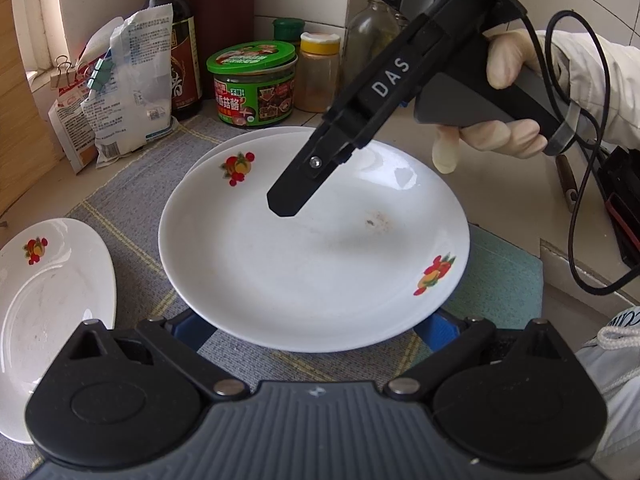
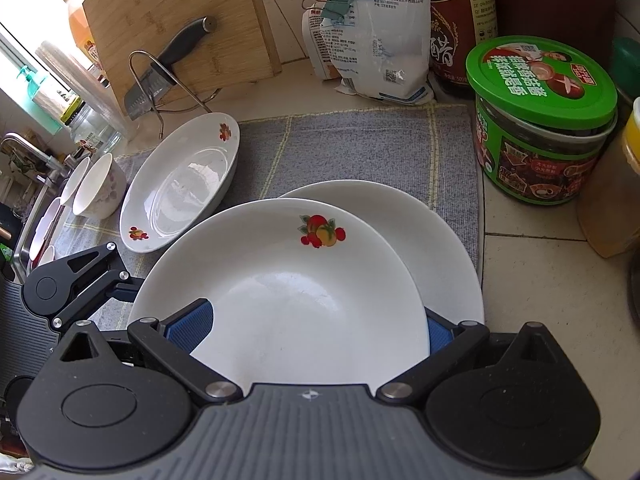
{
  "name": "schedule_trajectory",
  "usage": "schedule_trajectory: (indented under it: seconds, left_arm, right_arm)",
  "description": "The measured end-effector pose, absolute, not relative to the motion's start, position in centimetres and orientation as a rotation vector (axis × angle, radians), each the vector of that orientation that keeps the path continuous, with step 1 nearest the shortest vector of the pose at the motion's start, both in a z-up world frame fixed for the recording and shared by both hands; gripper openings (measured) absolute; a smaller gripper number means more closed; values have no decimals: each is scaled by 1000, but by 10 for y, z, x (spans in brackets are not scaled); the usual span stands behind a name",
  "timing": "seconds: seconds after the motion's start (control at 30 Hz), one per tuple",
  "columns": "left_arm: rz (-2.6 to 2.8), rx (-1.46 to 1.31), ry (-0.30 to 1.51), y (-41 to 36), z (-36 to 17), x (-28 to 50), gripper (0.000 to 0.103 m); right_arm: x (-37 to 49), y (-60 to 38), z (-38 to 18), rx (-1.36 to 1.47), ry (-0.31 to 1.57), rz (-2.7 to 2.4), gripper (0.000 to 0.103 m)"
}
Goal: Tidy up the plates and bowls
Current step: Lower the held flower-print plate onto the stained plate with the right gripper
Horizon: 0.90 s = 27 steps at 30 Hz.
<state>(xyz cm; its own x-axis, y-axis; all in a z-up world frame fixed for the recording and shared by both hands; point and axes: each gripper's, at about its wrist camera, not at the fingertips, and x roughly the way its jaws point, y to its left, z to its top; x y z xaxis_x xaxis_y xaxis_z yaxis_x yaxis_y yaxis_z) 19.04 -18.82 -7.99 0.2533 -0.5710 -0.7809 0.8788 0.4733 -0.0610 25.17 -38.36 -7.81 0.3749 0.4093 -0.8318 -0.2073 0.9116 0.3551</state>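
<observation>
A glossy white oval ceramic dish with fruit decals point(image 2: 182, 184) lies at the left on the grey woven mat with yellow grid lines point(image 2: 360, 148), just beside two small white bowls point(image 2: 98, 188) near the sink edge. Behind it a bamboo cutting board point(image 2: 176, 28) leans in a wire rack with a black-handled knife point(image 2: 168, 64). In the middle, a round, shallow white ceramic plate with a fruit decal point(image 2: 288, 280) rests on a second white plate point(image 2: 440, 240), offset toward the near left. The left gripper point(image 1: 316, 328) has its blue-padded jaws spread wide either side of the top plate's near rim; whether they touch it I cannot tell. The right gripper point(image 2: 308, 328), held by a gloved hand point(image 1: 500, 120), has its jaws wide about the plate's rim. Rightward stand clipped plastic bags point(image 2: 376, 28), a dark sauce bottle point(image 2: 460, 20) and a green-lidded jar point(image 2: 544, 120).
</observation>
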Motion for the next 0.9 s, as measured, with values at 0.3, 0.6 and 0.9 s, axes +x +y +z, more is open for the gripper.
schedule_trajectory:
  seconds: [0.3,0.6,0.9]
  left_arm:
    - [-1039,433,844,-189,-82,194,101]
    - [-1035,442,837,-188,-82,197,100]
    - [-1039,446,828,-187,-82,199,100]
  right_arm:
    - [251,-387,-81,214,1134,394,103]
    - [249,-391,-83,227,1140,374,103]
    - [246,-398,-81,254,1134,346,103]
